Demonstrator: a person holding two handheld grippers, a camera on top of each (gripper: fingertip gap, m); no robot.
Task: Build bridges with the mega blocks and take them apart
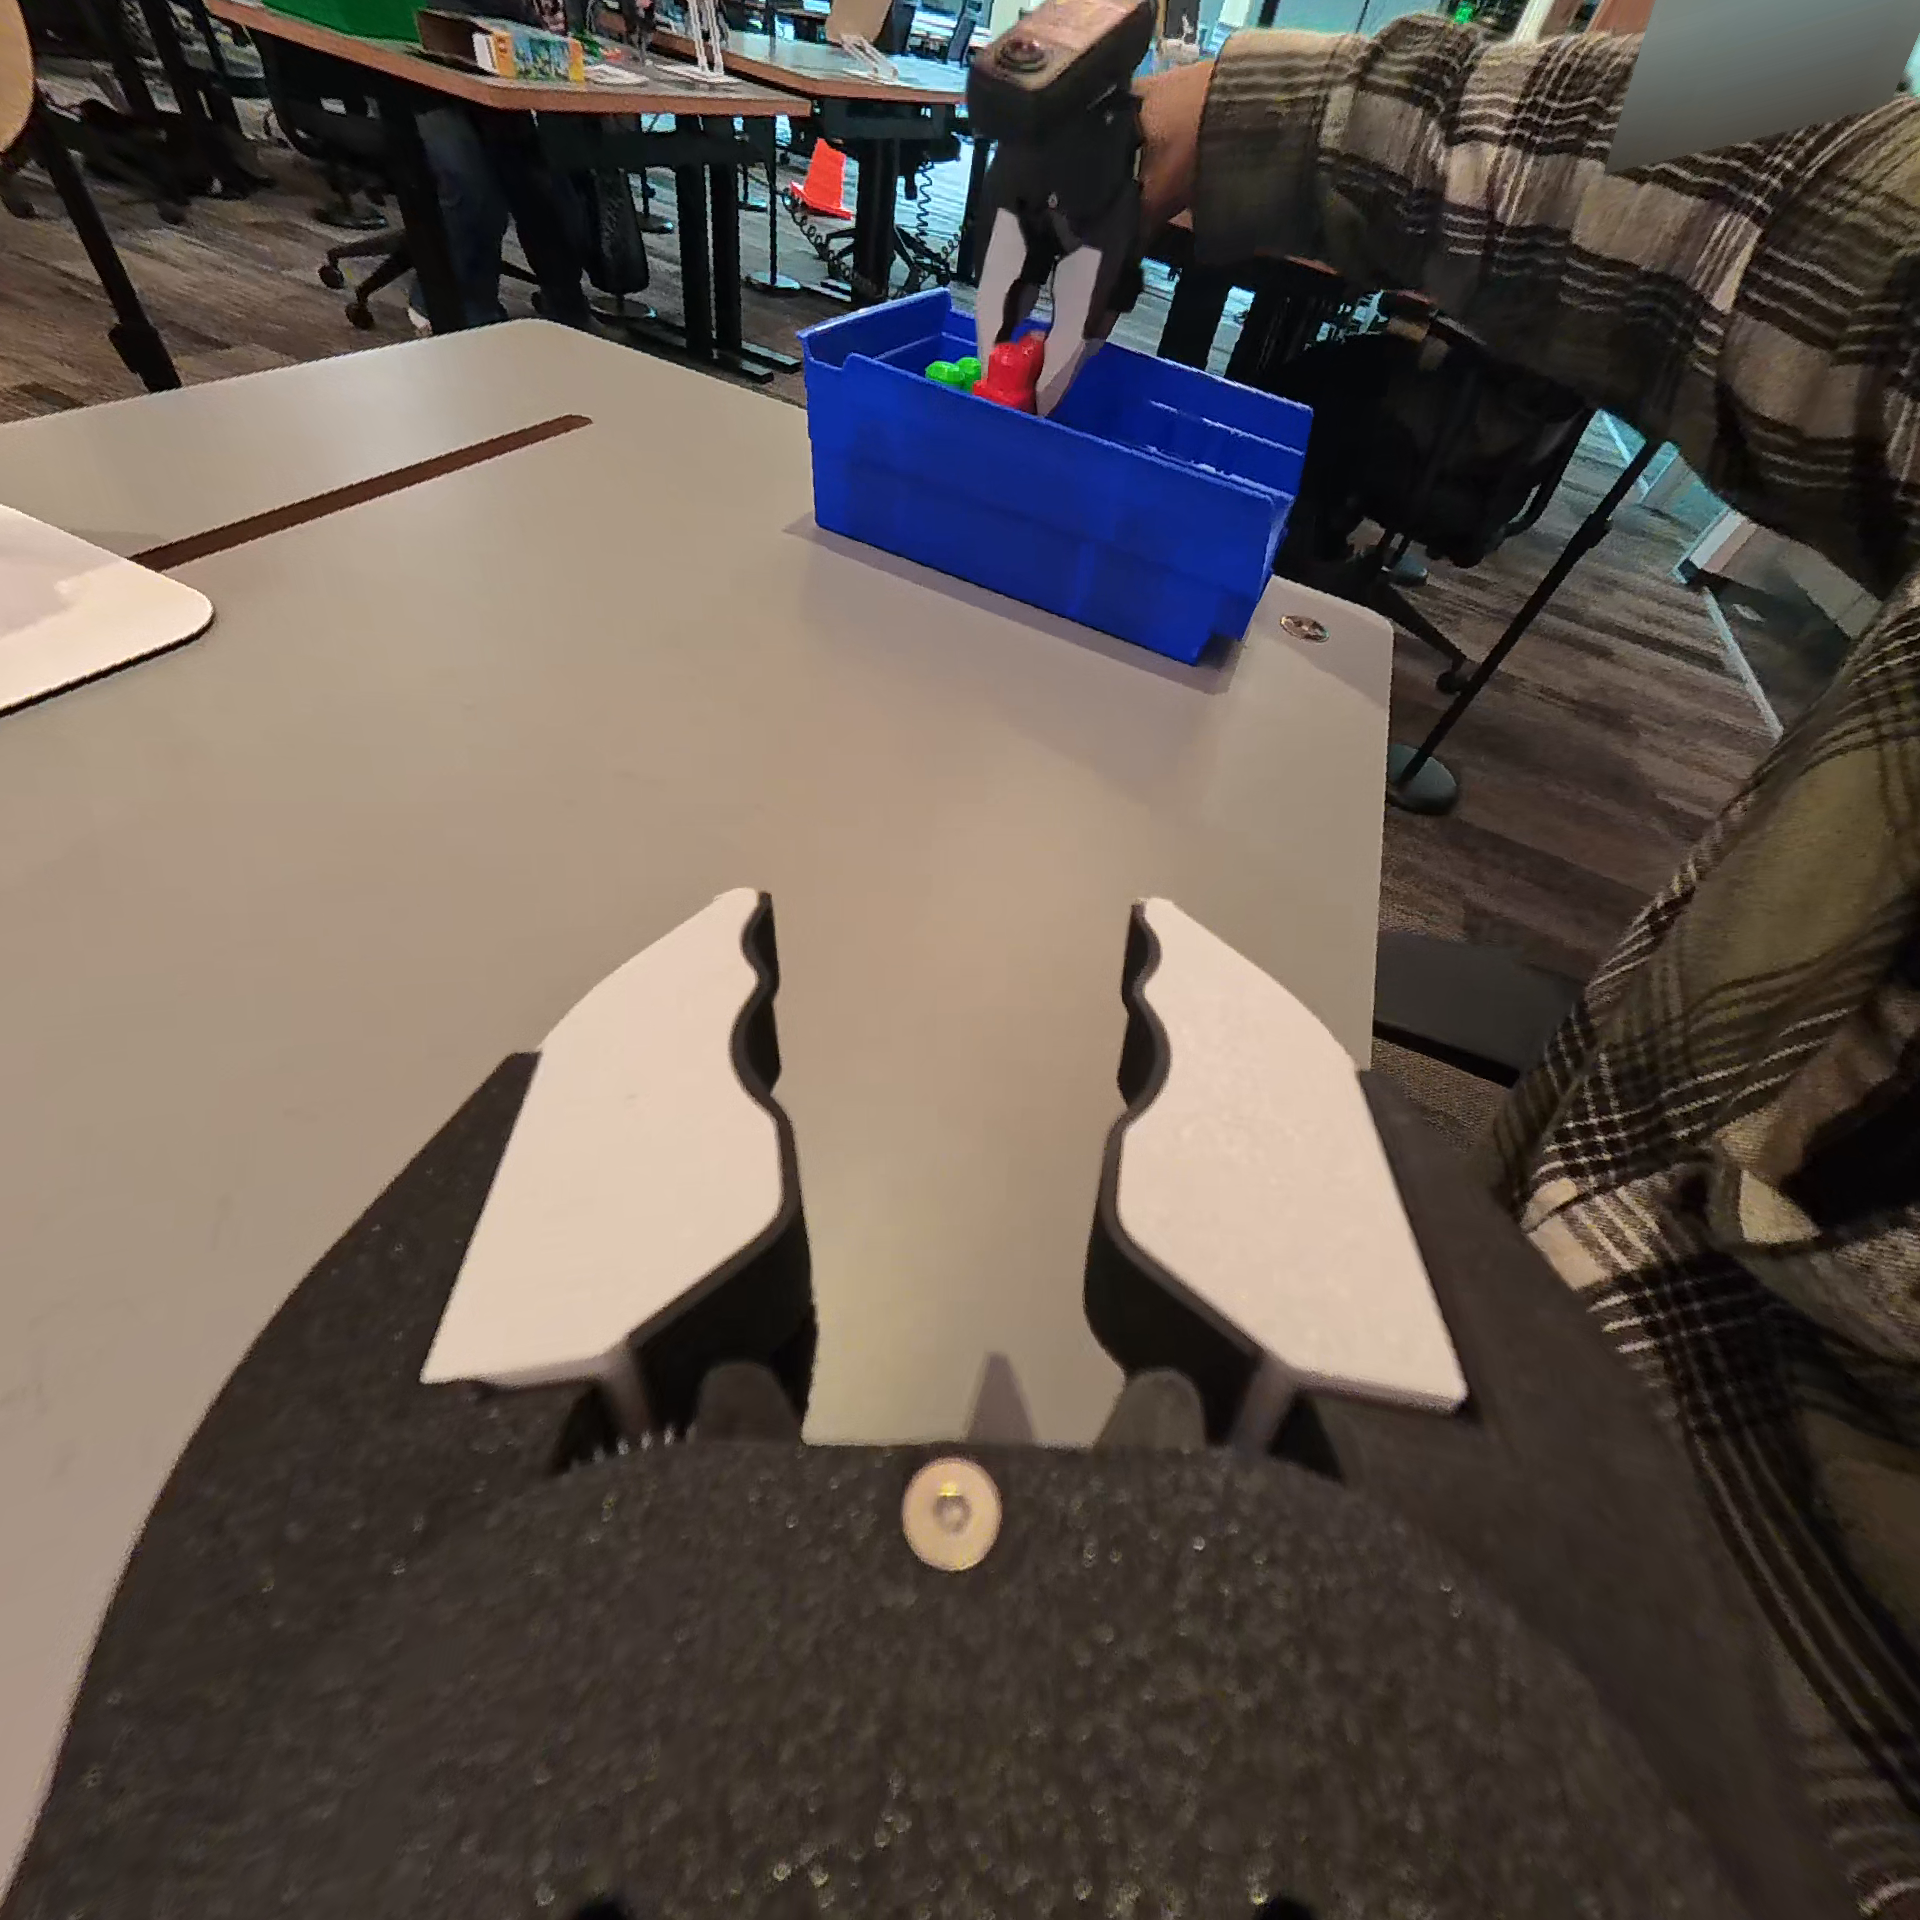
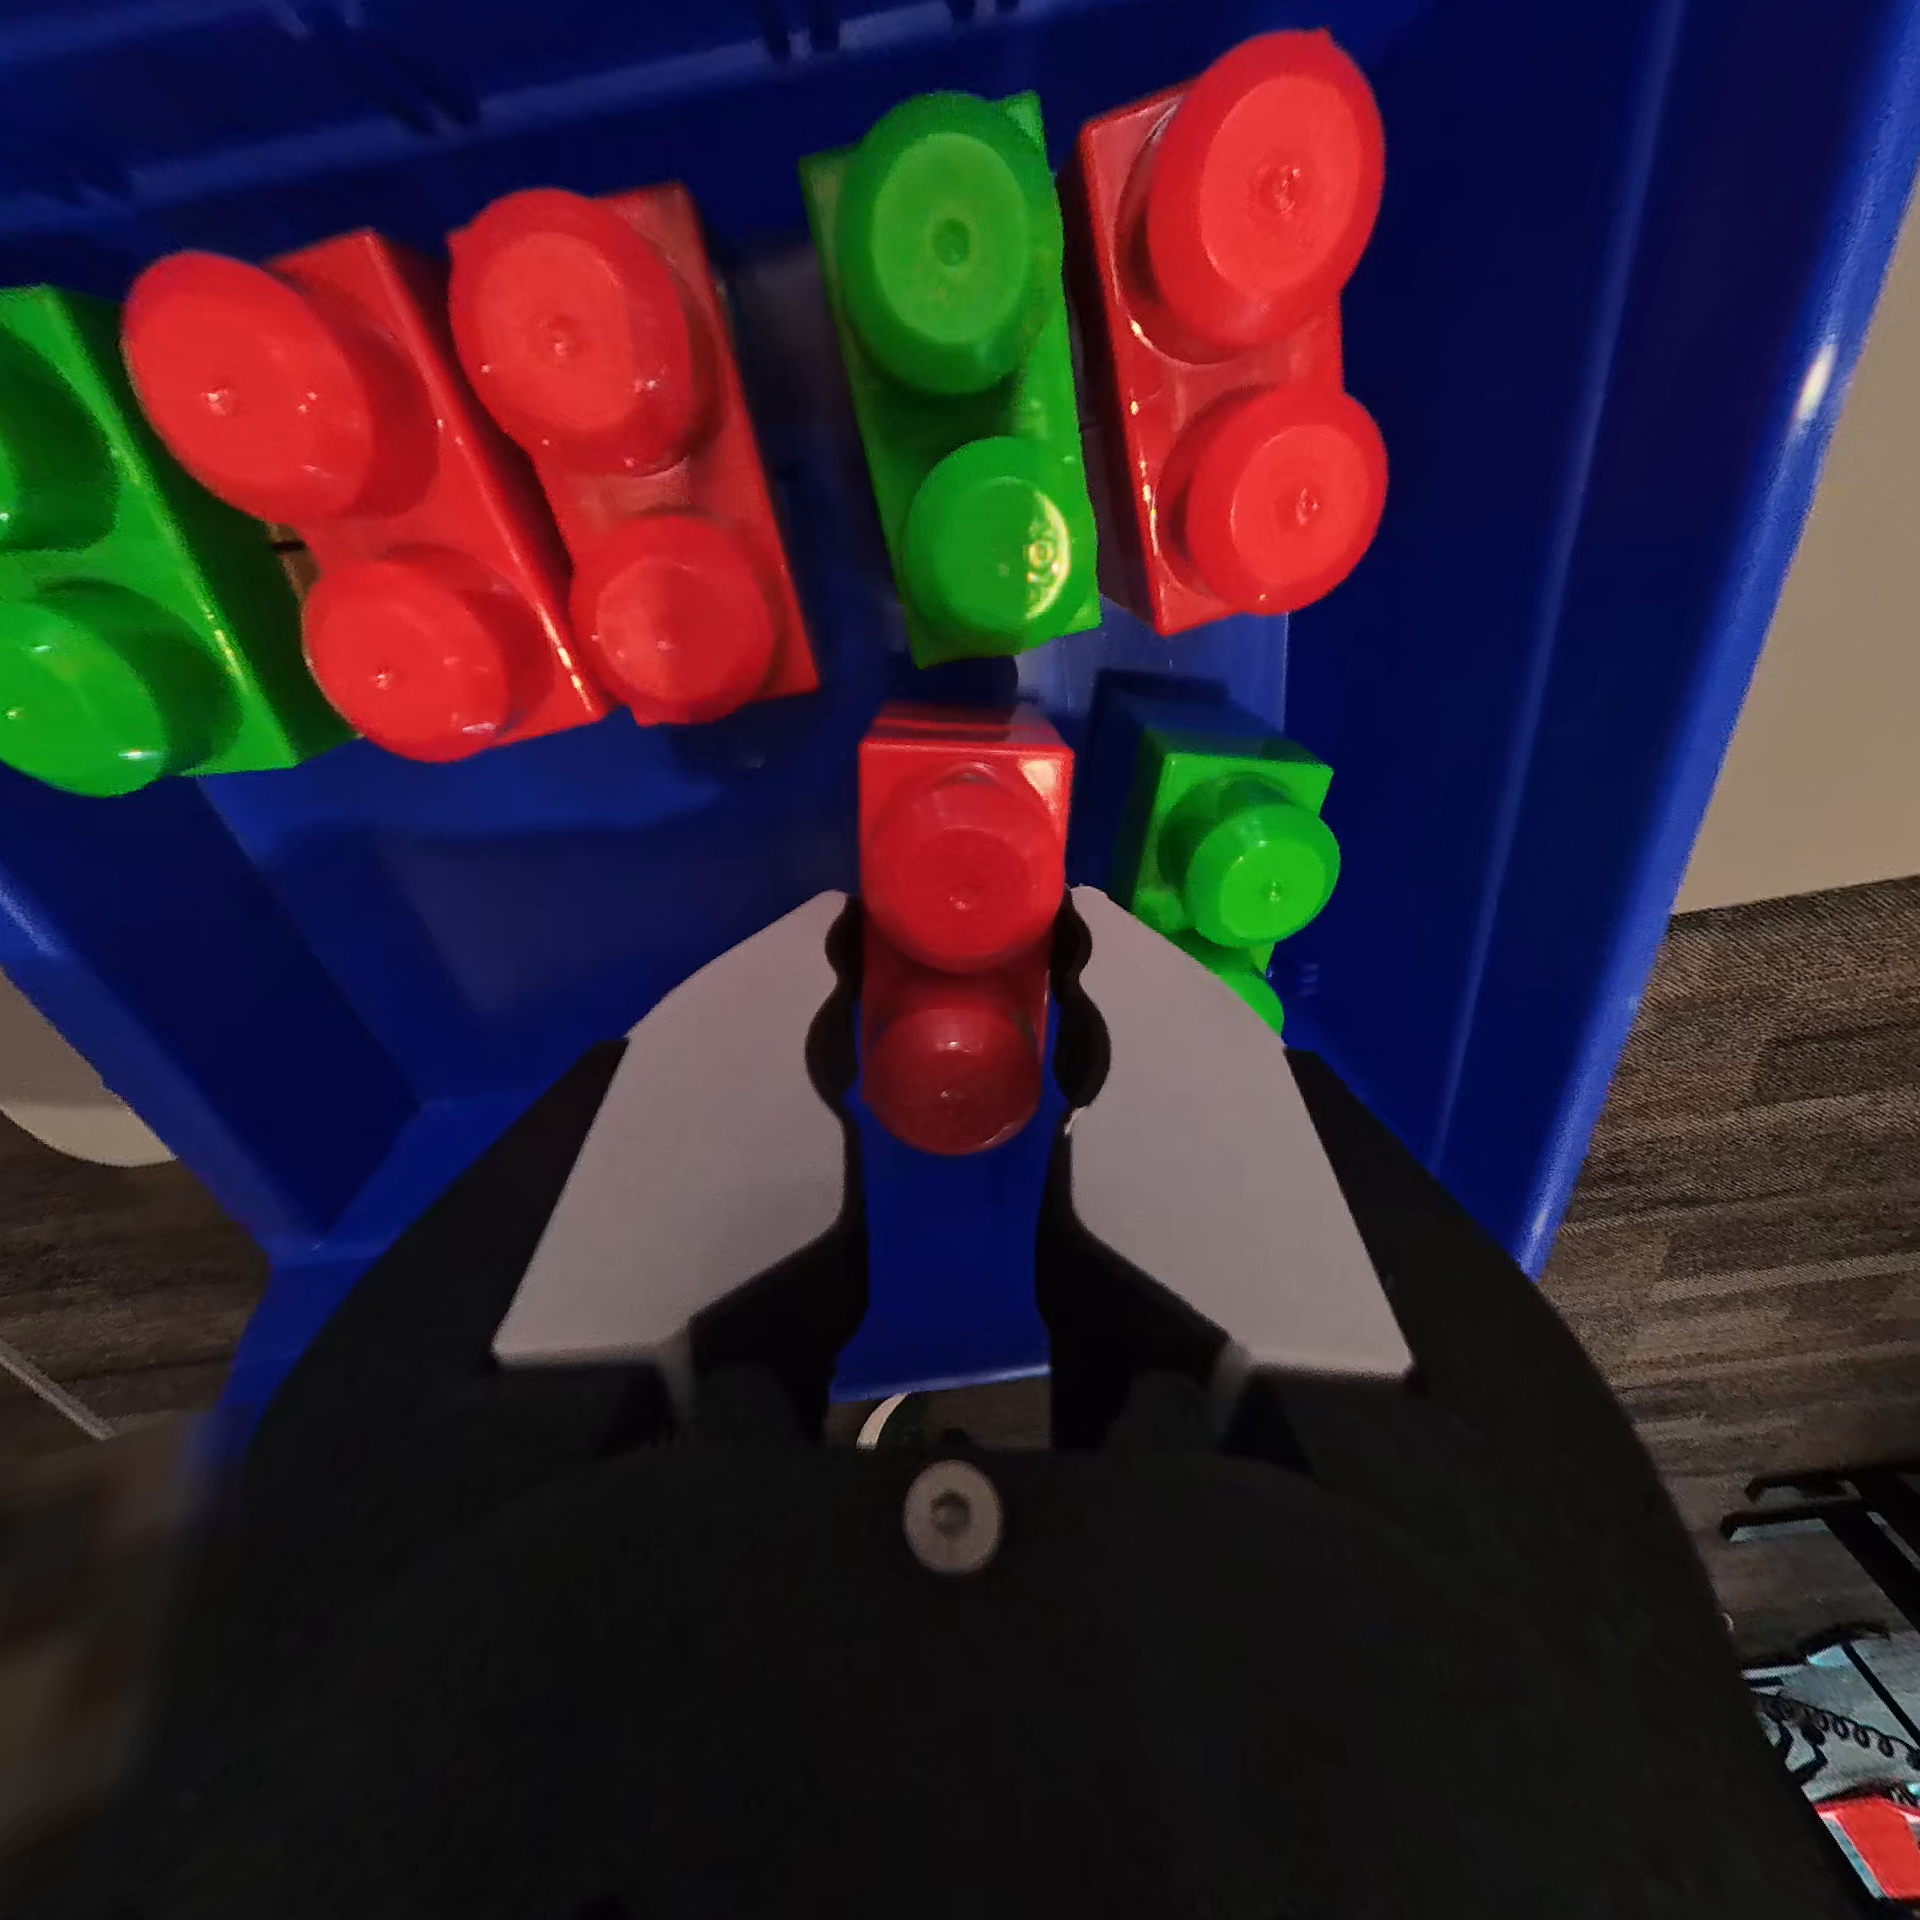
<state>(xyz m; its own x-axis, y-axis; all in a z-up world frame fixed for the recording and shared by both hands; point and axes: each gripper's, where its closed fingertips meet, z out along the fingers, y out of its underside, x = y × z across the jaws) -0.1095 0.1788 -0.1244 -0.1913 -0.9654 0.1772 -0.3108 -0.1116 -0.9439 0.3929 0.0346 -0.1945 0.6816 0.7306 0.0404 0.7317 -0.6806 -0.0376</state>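
Note:
My right gripper (image 2: 956, 904) reaches down into a blue bin (image 2: 1558, 623) and is shut on a red two-stud block (image 2: 961, 883), one finger on each side. Around it in the bin lie more loose blocks: a red one (image 2: 1236, 343), a green one (image 2: 966, 395), two red ones side by side (image 2: 468, 478), and green ones at the left (image 2: 94, 582) and right (image 2: 1236, 862). In the left wrist view the bin (image 1: 1039, 509) stands at the table's far right corner, with the right gripper (image 1: 1023, 379) in it. My left gripper (image 1: 948, 914) is open and empty above the grey table (image 1: 520, 831).
A white mat (image 1: 73, 613) lies at the table's left edge, with a dark strip (image 1: 364, 488) set in the tabletop beyond it. The table's right edge (image 1: 1382, 831) is close to my left gripper. A plaid sleeve (image 1: 1558, 156) fills the right. Desks and chairs stand behind.

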